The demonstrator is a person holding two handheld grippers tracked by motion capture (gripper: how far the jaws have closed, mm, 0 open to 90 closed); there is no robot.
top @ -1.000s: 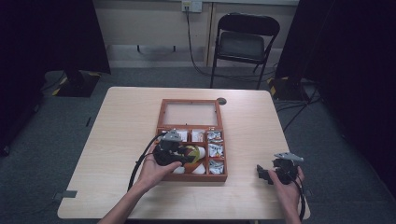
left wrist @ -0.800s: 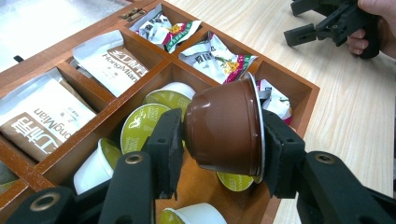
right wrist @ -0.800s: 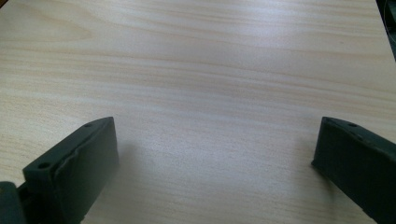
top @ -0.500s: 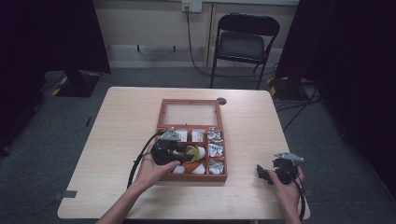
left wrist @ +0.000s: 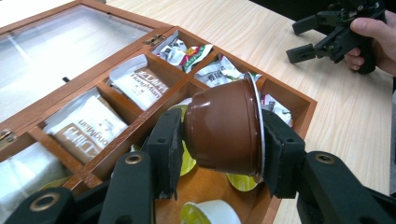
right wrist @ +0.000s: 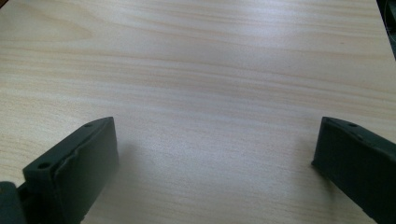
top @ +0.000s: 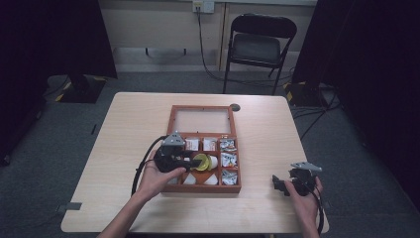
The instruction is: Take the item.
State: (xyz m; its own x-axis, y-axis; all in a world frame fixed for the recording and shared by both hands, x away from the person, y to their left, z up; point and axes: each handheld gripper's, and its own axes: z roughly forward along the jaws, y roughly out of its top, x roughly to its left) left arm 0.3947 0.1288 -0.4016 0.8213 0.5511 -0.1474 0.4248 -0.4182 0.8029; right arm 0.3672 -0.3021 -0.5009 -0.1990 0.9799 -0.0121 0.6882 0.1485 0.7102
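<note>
a compartment box sits mid-bench, its lid lying open behind it. a capsule hangs over its near cells, packets in the far row. the right hand-held gripper rests on the bench, right of the box.

A recording studio or lab corner rather than a home — black curtains hang at both sides, grey carpet covers the floor, a black folding chair waits behind the pale wooden tabletop, and cables trail from a wall socket.
</note>
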